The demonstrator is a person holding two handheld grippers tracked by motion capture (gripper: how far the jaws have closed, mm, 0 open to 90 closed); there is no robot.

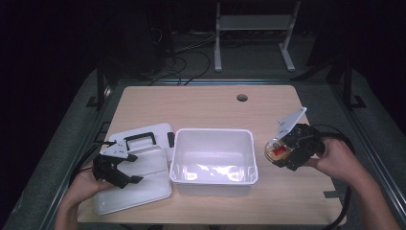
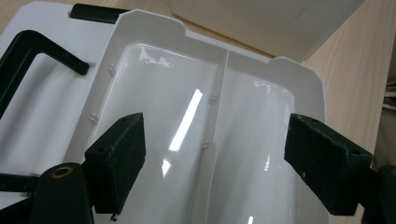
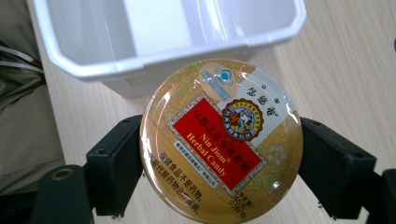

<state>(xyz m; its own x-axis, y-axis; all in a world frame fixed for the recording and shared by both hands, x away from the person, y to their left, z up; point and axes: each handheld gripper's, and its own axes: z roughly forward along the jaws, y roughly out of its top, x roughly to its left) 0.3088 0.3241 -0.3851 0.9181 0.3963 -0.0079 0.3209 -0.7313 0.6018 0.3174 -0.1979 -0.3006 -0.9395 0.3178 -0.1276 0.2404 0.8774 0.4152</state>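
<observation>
A round gold candy tin [image 3: 222,140] with a red label is clamped between the jaws of my right gripper [image 3: 219,163], which is shut on it. In the high view that gripper [image 1: 287,153] holds the tin [image 1: 276,152] above the table, just right of the white plastic bin [image 1: 214,179]. My left gripper [image 1: 125,172] hovers over a shallow white divided tray [image 1: 143,191] at the front left. Its jaws stand open with nothing between them, and the left gripper [image 2: 212,158] looks down on the tray's middle divider [image 2: 215,116].
A white lid with a black handle [image 1: 140,139] lies behind the tray. The bin's rim [image 3: 154,63] sits just beyond the tin. A round cable hole [image 1: 242,97] is at the table's far side. A white frame [image 1: 253,28] stands on the floor beyond.
</observation>
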